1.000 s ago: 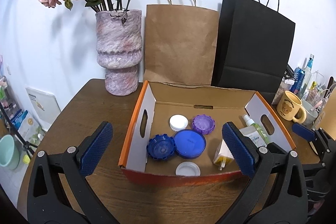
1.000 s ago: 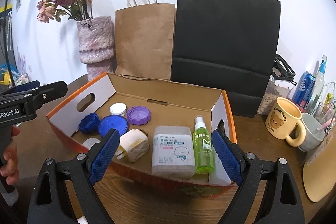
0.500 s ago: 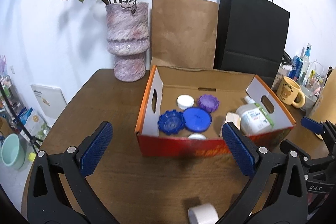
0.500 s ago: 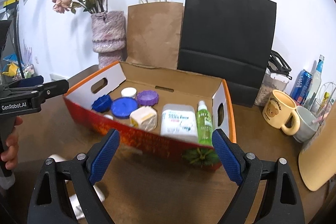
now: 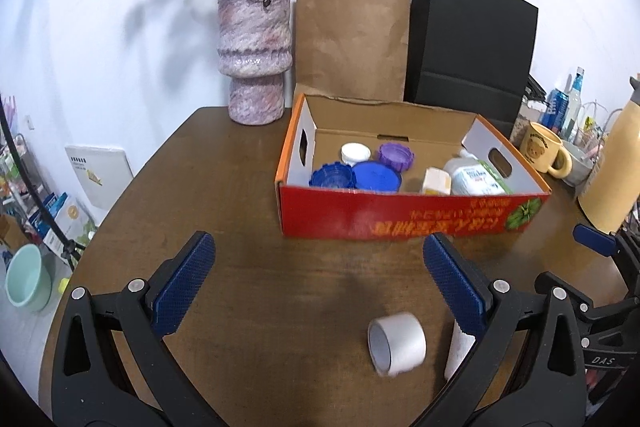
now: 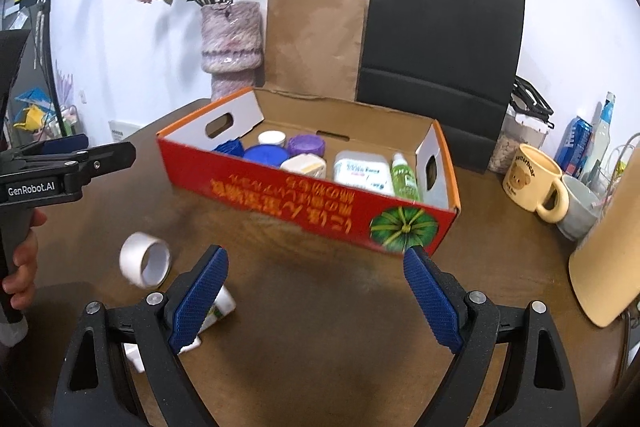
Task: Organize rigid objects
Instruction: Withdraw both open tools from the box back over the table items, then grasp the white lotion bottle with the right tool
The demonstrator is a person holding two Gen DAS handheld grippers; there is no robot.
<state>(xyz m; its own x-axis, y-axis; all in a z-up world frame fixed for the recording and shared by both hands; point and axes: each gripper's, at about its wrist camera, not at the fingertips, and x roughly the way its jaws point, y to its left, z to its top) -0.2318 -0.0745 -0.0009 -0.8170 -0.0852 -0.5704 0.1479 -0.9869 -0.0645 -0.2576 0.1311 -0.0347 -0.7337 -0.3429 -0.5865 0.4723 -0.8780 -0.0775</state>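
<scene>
Brown wood is filling the view under both tongs as I am looking down along them. My left tongs (image 5: 318, 283) are standing wide with nothing between the pads, and my right tongs (image 6: 316, 293) are gaping just as wide and empty. Nearest, a roll of white tape (image 5: 397, 343) is lying on its side just inside the left tongs' right finger; from the right tongs it is sitting off to the left, beyond the left finger. A white tube (image 6: 218, 309) is lying partly hidden under that finger. I am judging these two loose pieces to be what is waiting to be collected. Further ahead of both tongs, the red cardboard box (image 5: 412, 221) is already holding caps (image 5: 374, 175), a white bottle (image 6: 362, 173) and a green spray bottle (image 6: 405, 177), grouped in a row.
</scene>
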